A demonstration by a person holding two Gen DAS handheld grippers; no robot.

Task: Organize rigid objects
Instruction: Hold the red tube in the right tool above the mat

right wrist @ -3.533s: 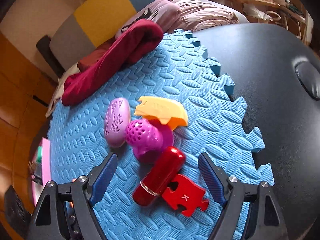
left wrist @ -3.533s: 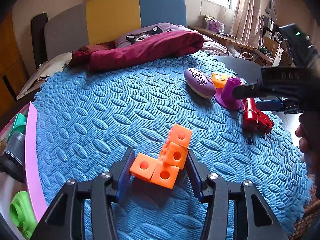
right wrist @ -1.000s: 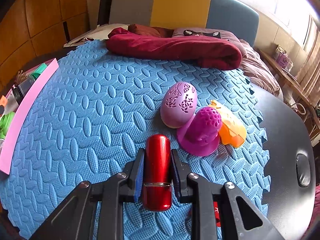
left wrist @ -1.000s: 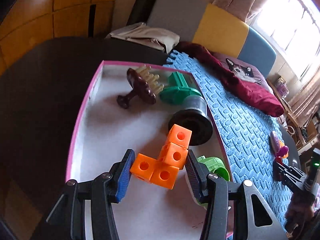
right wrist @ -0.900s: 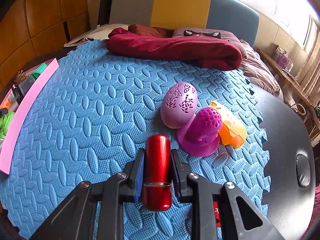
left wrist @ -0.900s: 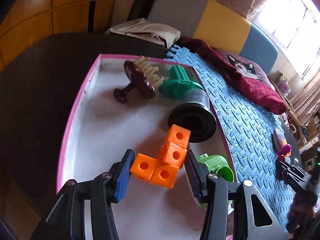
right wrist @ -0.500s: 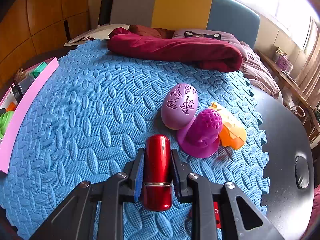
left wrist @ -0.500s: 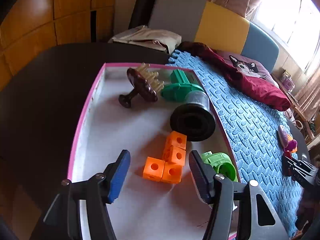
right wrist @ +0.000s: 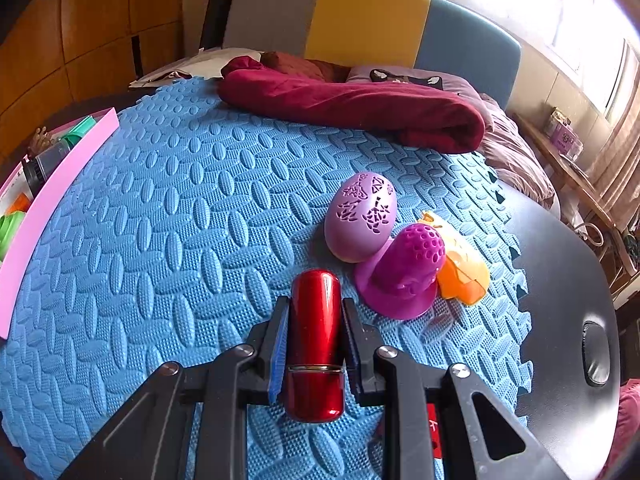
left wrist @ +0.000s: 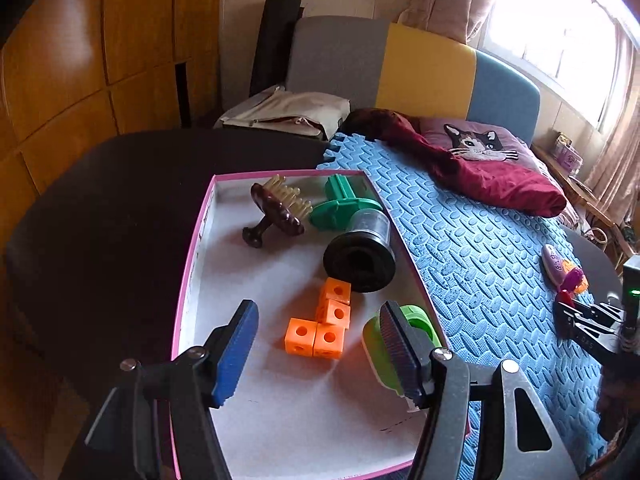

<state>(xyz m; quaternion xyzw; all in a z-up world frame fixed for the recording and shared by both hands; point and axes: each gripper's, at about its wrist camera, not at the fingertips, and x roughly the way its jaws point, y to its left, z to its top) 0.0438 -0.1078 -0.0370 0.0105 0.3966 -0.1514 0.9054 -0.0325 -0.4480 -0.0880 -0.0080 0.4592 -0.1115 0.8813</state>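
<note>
In the left wrist view my left gripper (left wrist: 316,340) is open and empty, above the pink-rimmed tray (left wrist: 192,264). The orange block cluster (left wrist: 322,326) lies on the tray floor between and beyond the jaws. A brown brush (left wrist: 276,210), a green spool (left wrist: 340,204), a black cylinder (left wrist: 360,256) and a light green piece (left wrist: 416,320) also lie in the tray. In the right wrist view my right gripper (right wrist: 314,316) is shut on a red cylinder (right wrist: 316,336), just above the blue foam mat (right wrist: 180,220). A lilac egg (right wrist: 362,216), a magenta cone (right wrist: 408,272) and an orange piece (right wrist: 464,272) lie beyond it.
A red puzzle piece (right wrist: 434,428) lies under the right gripper's arm. A maroon blanket (right wrist: 352,100) lies at the mat's far edge. The dark round table (right wrist: 568,280) extends past the mat to the right. The tray's pink wall (right wrist: 56,192) borders the mat on the left.
My left gripper carried the orange block cluster from the mat to the tray, opened and let it go, then drew back. My right gripper closed on the red cylinder and holds it still.
</note>
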